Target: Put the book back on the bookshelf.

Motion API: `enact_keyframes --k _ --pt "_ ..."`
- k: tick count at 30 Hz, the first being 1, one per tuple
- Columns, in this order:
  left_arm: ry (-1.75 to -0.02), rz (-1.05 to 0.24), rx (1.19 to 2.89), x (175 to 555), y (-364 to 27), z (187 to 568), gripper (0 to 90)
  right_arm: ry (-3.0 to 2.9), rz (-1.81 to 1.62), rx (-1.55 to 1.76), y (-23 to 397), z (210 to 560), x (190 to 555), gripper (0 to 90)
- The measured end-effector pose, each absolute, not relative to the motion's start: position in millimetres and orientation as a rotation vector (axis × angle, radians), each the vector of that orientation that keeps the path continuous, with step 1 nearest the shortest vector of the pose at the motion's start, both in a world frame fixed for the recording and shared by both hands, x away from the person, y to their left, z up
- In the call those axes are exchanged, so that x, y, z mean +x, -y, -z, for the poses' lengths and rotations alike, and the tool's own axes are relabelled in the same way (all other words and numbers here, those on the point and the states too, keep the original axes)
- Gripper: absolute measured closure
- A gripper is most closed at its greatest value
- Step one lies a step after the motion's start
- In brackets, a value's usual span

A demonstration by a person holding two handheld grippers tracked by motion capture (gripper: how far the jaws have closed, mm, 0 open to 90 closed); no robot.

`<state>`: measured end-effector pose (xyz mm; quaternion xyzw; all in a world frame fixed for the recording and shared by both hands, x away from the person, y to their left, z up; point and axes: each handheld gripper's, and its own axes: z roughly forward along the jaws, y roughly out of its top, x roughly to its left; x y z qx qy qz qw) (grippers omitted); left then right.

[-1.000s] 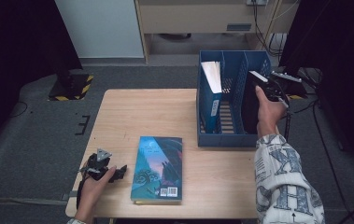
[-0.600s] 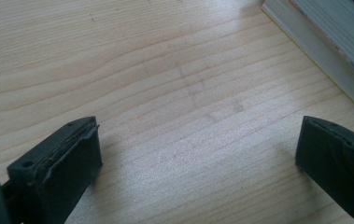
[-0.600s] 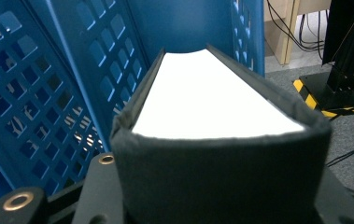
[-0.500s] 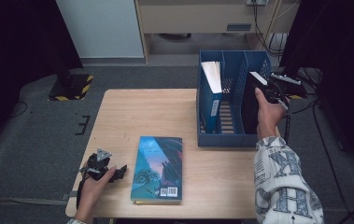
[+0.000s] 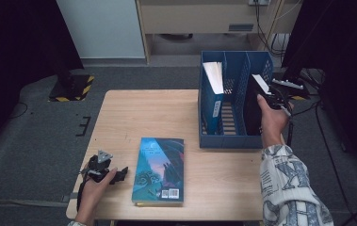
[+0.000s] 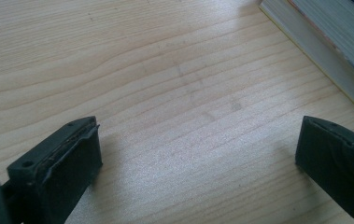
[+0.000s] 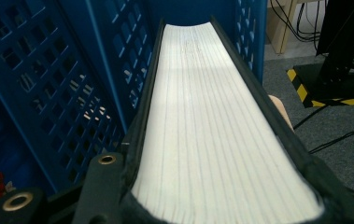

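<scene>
The right gripper (image 5: 274,96) clamps a black book (image 5: 254,106), its lower half hidden inside the blue file box (image 5: 228,140). The left gripper (image 5: 117,173) rests wide open on the worktop (image 5: 143,113).

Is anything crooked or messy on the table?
Nothing looks spilled or broken. The black book leans in the blue rack's right slot with the right gripper clamped on it, not yet set down. The teal book lies flat near the open left gripper.
</scene>
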<state>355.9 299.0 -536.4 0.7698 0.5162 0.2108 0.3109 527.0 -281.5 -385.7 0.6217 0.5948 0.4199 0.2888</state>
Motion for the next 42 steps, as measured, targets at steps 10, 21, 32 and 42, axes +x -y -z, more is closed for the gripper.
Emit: enact_keyframes --k 10,21,32,42 --pt "-1.363 -0.556 2.029 356 -299 537 0.0 -1.589 -1.117 1.684 285 387 520 51.2" --pt "-1.363 -0.556 2.029 356 -299 537 0.0 -1.603 -1.114 1.688 285 388 517 50.7" --pt "-1.362 -0.556 2.029 356 -299 537 0.0 -1.608 -1.121 1.702 286 388 511 50.1" --pt "-1.363 -0.556 2.029 355 -299 537 0.0 -1.596 -1.136 1.720 288 390 508 49.4"
